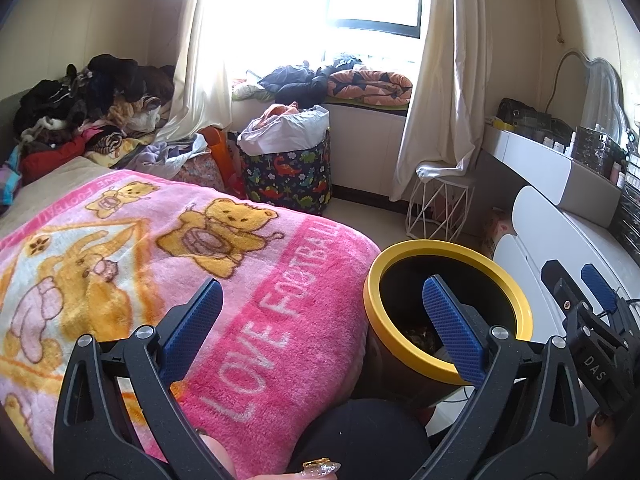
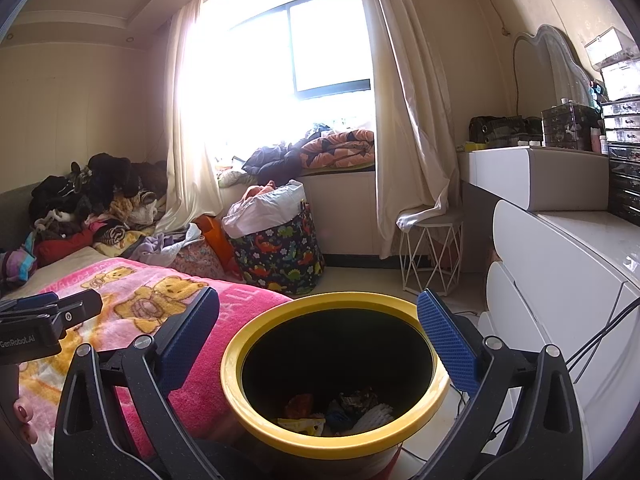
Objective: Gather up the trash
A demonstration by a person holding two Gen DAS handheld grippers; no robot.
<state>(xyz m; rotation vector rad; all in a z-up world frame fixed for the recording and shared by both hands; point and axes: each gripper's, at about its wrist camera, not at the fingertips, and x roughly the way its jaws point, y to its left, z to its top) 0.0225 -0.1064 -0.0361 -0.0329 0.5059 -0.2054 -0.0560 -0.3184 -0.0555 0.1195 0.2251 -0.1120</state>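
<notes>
left claw [image 1: 322,320]: wide, empty, over pink blanket [image 1: 256,312] | right claw [image 2: 318,340]: wide, empty, above bin | yellow-rimmed bin [image 2: 336,376]: 3 o'clock of bed, trash [image 2: 340,412] inside

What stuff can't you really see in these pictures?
- Trash bin bottom: right wrist view shows scraps, too dark to name.
- Same bin, left wrist view: the left claw finger covers its inside.
- Outside the window: glare washes it out.
- Dinosaur basket: a white bag hides its contents.
</notes>
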